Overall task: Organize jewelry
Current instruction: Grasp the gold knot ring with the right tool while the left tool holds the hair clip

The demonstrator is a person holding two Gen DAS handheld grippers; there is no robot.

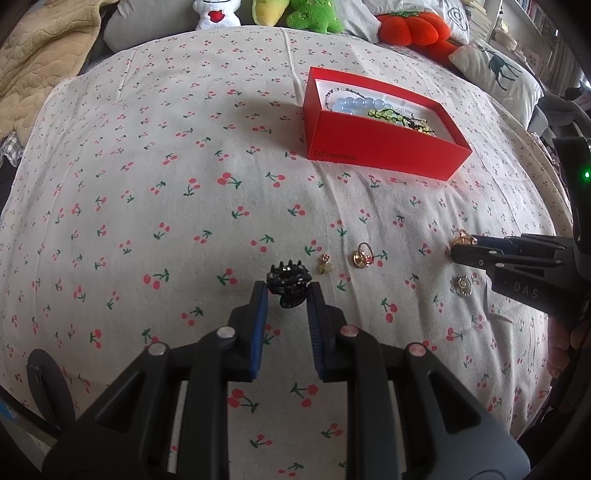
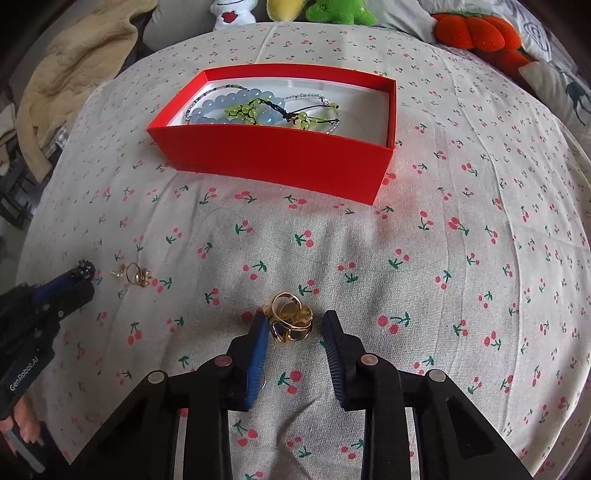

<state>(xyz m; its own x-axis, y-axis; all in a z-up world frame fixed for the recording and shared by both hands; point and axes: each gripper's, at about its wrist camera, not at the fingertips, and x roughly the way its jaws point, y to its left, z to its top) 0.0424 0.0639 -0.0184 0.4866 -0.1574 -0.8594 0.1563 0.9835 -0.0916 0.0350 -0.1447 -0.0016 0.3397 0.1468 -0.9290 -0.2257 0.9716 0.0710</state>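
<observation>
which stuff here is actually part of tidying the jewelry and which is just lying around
Part of the job:
red box holding bead bracelets
gold ring between the right gripper fingers
black hair claw at the left gripper
small earring
second gold ring
silver ring

Just lying about:
plush toys
beige blanket
deer pillow

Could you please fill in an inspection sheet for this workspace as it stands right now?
Surface: bed sheet with cherry print, wrinkled.
Job's things: red box open, with a blue bead bracelet and a green bead bracelet inside; black hair clip, gold ring, second gold ring, small charm and silver ring lying on the sheet.
Clutter: nothing seen.
Grippers: left claw open around the hair clip; right claw open around the gold ring.
Cables: nothing seen.
Surroundings: plush toys, pillows, beige blanket.
</observation>
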